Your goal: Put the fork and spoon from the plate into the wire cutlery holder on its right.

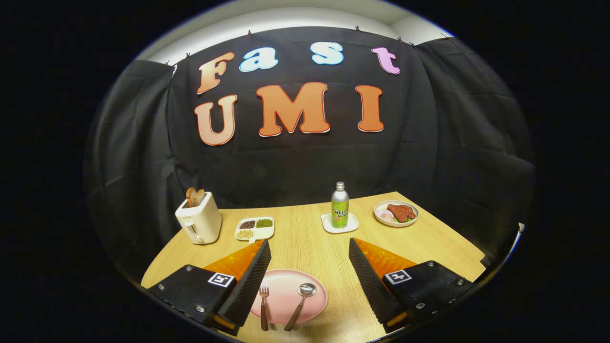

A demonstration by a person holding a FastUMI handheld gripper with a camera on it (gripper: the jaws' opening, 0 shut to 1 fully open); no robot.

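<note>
Nothing of the task is judged to have been done yet. Nearest, the hand-held gripper (310, 281) is held wide apart above the desk (310, 238), nothing being gripped. Between its fingers the pink plate (286, 293) is seen, with the fork (263, 305) and the spoon (300, 300) lying side by side on it, handles toward the fingers (both untouched). Both pieces are left to be lifted and carried to the wire cutlery holder. Farther off are set a toaster (198, 219), a tray of beans (255, 228), a bottle (340, 206) on a coaster, and a dish of food (396, 213).
</note>
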